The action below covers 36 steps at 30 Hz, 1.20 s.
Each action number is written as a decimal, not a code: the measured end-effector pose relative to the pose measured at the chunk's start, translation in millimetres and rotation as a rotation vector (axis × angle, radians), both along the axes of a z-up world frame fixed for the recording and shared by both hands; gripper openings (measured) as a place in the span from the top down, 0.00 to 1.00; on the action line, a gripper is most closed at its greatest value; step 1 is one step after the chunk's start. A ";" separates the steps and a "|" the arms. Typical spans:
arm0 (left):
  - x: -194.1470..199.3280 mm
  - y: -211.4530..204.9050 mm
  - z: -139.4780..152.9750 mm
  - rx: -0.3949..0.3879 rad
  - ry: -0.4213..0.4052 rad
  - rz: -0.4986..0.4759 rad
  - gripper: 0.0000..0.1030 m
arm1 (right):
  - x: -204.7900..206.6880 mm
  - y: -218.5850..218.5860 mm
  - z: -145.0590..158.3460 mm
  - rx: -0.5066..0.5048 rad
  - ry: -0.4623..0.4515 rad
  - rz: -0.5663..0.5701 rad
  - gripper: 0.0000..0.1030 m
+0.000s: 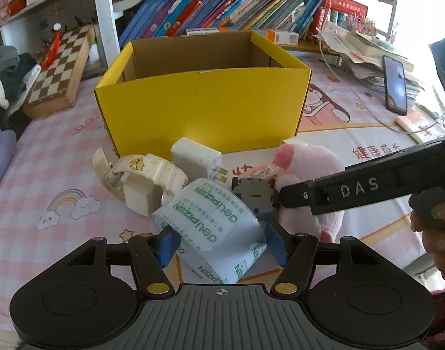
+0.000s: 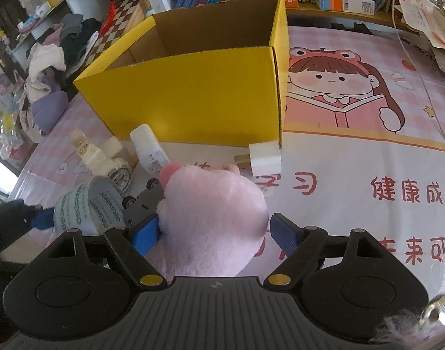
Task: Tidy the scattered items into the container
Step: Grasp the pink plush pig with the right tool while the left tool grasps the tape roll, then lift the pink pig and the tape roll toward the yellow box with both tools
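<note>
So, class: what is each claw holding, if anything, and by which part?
The left claw grips the tape roll across its two flat faces. The right claw straddles the pink plush toy; whether it is clamped cannot be told.

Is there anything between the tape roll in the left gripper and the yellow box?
Yes. The white charger plug and the white watch lie on the mat between the tape roll and the yellow box. The box's near wall also stands taller than the roll, so the left gripper would probably need to lift it over.
</note>
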<state>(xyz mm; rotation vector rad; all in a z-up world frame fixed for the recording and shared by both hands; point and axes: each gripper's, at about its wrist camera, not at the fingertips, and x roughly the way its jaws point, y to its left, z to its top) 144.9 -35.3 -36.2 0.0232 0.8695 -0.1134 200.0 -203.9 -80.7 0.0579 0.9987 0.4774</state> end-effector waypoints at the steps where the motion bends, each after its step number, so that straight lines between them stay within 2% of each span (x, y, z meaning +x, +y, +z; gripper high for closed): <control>1: 0.2 0.9 0.2 -0.007 0.003 -0.003 0.39 | 0.9 0.0 0.2 0.003 0.006 -0.004 0.26; 9: -1.2 4.1 -0.6 -0.041 0.016 -0.017 0.49 | -0.6 2.2 1.1 -0.001 0.006 -0.012 0.34; 13: -3.0 5.2 -1.0 -0.056 0.019 -0.016 0.62 | -3.6 1.0 2.5 -0.008 -0.002 -0.013 0.38; 15: -3.8 5.7 -1.1 -0.064 0.021 -0.015 0.64 | -5.1 -0.8 3.0 -0.014 -0.004 -0.019 0.38; 18: -5.1 6.5 -1.4 -0.075 0.024 -0.014 0.77 | -7.4 -4.8 2.9 -0.012 0.001 -0.029 0.38; 19: -5.6 6.7 -1.5 -0.079 0.025 -0.013 0.89 | -8.3 -5.6 2.9 -0.013 0.001 -0.031 0.38; 22: -6.9 7.5 -1.7 -0.090 0.028 -0.012 0.97 | -12.1 -6.9 3.4 -0.017 0.001 -0.032 0.39; 36: -21.1 4.0 16.1 -0.083 -0.059 -0.034 0.97 | -27.2 -20.9 14.9 -0.004 -0.015 -0.083 0.41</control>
